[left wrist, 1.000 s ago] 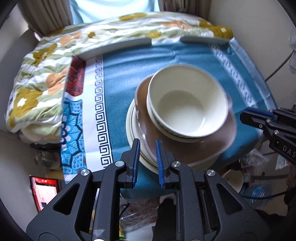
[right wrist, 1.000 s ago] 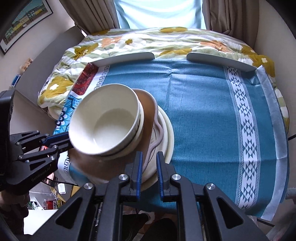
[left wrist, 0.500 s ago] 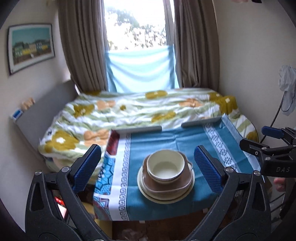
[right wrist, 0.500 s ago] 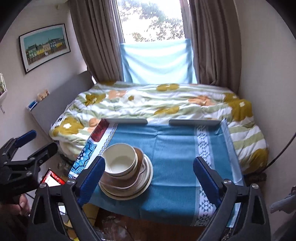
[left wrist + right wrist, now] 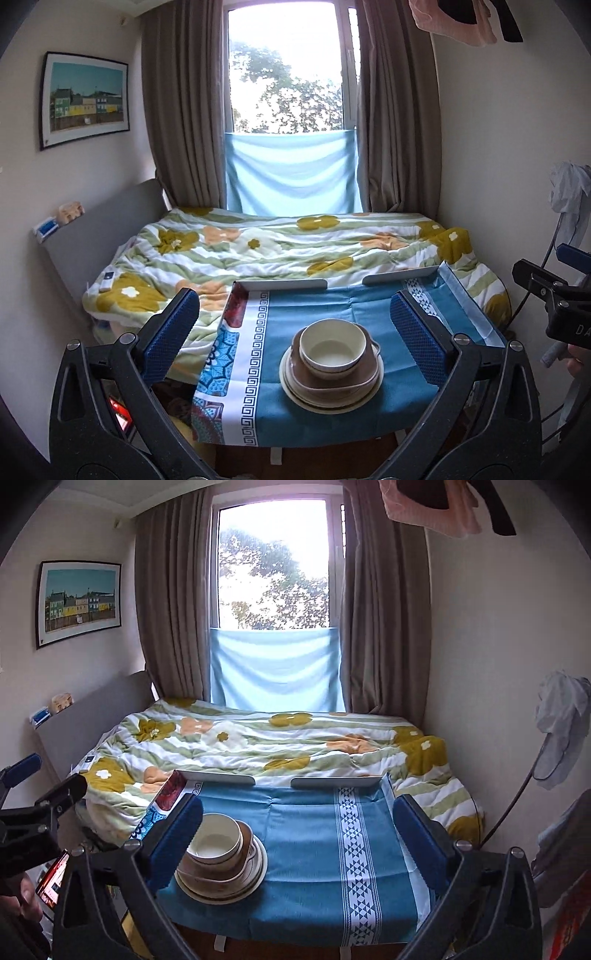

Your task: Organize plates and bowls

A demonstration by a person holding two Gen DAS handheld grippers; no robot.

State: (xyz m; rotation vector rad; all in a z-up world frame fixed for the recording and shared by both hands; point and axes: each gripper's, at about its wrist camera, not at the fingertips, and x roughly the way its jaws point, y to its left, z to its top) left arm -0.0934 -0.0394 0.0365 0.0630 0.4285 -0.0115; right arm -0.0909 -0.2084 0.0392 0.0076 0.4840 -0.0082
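Note:
A cream bowl sits on a brown dish, which rests on cream plates, one stack near the front of the blue-clothed table. The stack also shows in the right wrist view, at the table's front left. My left gripper is wide open and empty, held back from the table. My right gripper is wide open and empty, also held back. Each gripper shows at the edge of the other's view.
A bed with a flowered quilt lies behind the table. Two grey rails stand along the table's far edge. Curtains and a window are at the back. A red-screened phone sits low on the left.
Both grippers opened from shut to wide open and pulled back and up from the stack. In the last half second they drew back a little more. The stack has not moved.

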